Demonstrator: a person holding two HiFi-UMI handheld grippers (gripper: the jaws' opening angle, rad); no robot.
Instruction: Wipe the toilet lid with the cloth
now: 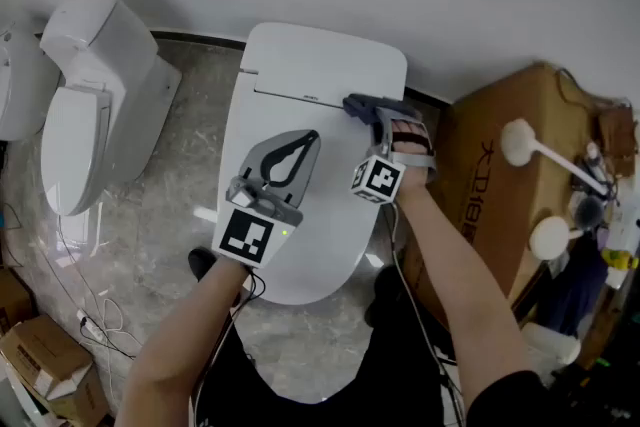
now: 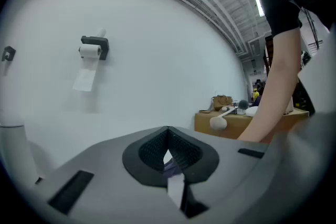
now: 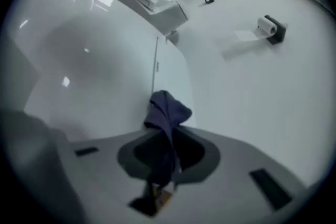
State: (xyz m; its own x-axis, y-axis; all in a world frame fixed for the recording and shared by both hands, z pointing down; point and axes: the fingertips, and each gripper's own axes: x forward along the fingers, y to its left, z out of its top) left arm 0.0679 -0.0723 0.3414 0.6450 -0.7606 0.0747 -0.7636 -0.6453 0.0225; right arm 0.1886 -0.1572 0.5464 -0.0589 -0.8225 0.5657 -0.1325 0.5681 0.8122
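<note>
A grey stone floor and a plain white wall frame a white toilet whose toilet lid is down; nearest the camera, two bare forearms reach over it, each carrying a marker cube; the left gripper hovers above the middle of the lid, its jaws brought together at the tips with only the bare teardrop gap behind them – its own view shows the same closed tips; the right gripper sits farther back and to the right, clenched on the cloth, a dark blue rag that pokes out past the jaw tips and lies at the rear of the lid, close by the seam where the lid meets the back unit; whether the cloth presses on the surface I cannot tell; to the left stands a second toilet, well apart, and to the right a cardboard box just beside the bowl; farthest off – on the wall – hangs a paper-roll holder.
</note>
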